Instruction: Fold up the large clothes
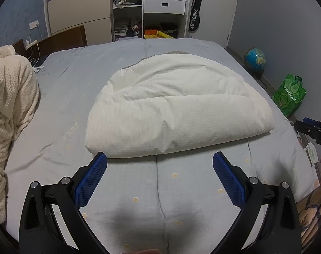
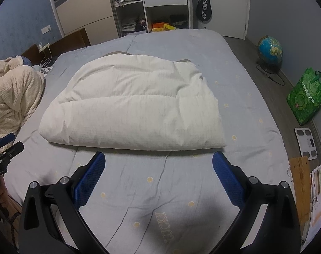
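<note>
I hold both tongs, left point(image 1: 159, 162) and right point(image 2: 159, 162), wide and empty just short of the folded quilt point(image 1: 173, 108) mid-bed; a shallow top-layer pinch would likely spill the fold open.

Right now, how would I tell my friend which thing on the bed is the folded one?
Find the big grey-blue bed that fills the room. In its middle lies a puffy white folded bundle, just beyond both open claws. Unlike the cream knitted blanket heaped at the bed's left edge, it is smooth, flat-sided and neatly folded.
</note>
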`<state>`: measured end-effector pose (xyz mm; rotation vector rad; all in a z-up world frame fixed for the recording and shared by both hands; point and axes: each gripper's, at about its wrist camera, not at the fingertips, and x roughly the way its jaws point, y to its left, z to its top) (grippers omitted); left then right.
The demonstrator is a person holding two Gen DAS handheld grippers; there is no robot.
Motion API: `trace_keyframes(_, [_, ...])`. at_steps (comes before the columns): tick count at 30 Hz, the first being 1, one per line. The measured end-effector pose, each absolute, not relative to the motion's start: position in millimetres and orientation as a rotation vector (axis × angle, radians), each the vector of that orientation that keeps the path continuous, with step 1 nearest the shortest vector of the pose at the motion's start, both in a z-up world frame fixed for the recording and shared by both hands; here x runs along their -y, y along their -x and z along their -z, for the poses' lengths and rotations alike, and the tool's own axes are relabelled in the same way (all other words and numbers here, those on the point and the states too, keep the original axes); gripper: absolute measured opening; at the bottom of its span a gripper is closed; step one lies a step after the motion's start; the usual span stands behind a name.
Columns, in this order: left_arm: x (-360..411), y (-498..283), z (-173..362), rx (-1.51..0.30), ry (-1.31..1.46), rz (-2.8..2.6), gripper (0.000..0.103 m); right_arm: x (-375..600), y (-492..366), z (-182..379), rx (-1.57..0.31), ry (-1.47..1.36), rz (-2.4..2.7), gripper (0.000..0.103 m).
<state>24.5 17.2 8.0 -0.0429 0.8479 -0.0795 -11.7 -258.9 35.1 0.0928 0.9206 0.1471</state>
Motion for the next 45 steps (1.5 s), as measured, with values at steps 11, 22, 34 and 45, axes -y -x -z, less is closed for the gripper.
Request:
trace_keyframes(11, [-16.6,-25.3,-7.8,-0.854,0.040,0.074,0.096,260.5,11.7,-34.5,-0.923,-0.101,-0.146,0.096])
trace_keyframes(22, [-16.9,-25.4,-7.3,-0.853,0.045,0.073,0.096,260.1,12.0,-34.5,-0.923,-0.103,-0.145,0.096])
trace_keyframes(34, [-17.1,-25.3,-8.3,-0.853,0.044,0.074,0.096,260.4,12.0,-34.4,-0.924,-0.103,-0.145,0.096])
trace_keyframes(45, [-16.8,-25.0,-7.4,-0.851,0.047,0.075,0.096,260.1,12.4,-33.3,-0.926,-0.103,-0.142,0.096])
